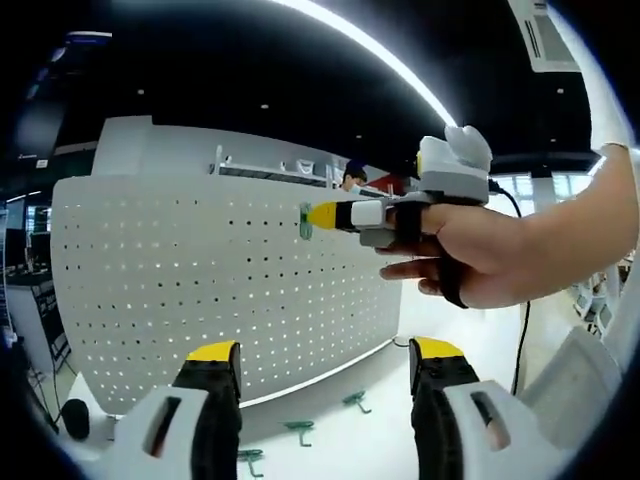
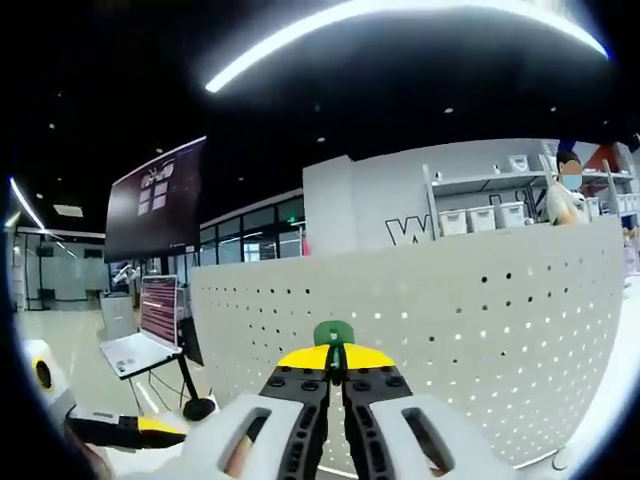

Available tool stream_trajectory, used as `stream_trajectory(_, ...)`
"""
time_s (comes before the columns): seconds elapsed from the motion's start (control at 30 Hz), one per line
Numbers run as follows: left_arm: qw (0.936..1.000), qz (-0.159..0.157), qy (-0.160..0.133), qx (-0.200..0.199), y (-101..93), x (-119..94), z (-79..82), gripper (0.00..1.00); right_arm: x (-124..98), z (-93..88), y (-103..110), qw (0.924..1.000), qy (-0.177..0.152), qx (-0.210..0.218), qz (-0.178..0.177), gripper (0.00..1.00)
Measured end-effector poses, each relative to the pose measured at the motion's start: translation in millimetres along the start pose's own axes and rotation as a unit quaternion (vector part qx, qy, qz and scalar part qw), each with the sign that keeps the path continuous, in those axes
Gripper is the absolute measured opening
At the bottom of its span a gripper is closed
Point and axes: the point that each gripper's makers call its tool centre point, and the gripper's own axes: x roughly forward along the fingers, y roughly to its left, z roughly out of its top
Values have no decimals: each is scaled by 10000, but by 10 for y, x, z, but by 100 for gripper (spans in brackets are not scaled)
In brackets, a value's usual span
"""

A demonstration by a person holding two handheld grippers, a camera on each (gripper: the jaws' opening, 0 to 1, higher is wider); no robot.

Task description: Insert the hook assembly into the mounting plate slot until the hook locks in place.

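A: Right gripper (image 2: 335, 372) is clamped on the green hook (image 2: 333, 334), touching the pegboard (image 2: 480, 330).

B: Left gripper (image 1: 325, 352) hangs open. Maybe the tab sits in 1 hole; push straight, level.

A: 3 spare hooks (image 1: 299, 429) lie below.

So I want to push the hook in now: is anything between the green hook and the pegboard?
Nothing visible stands between them. The right gripper is shut on the green hook, whose tip already sits at the face of the white pegboard. The spare hooks lie on the table below, out of the path.
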Motion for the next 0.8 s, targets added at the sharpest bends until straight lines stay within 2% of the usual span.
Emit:
stream_trajectory(0.33, 10000, 47, -25, -29, 59, -48, -5, 70, 176, 66, -30, 9999, -69, 8, -125, 1)
stream_trajectory(0.8, 9999, 119, -74, -86, 113, -92, -30, 70, 386, 89, 71, 9996, -196, 71, -203, 1)
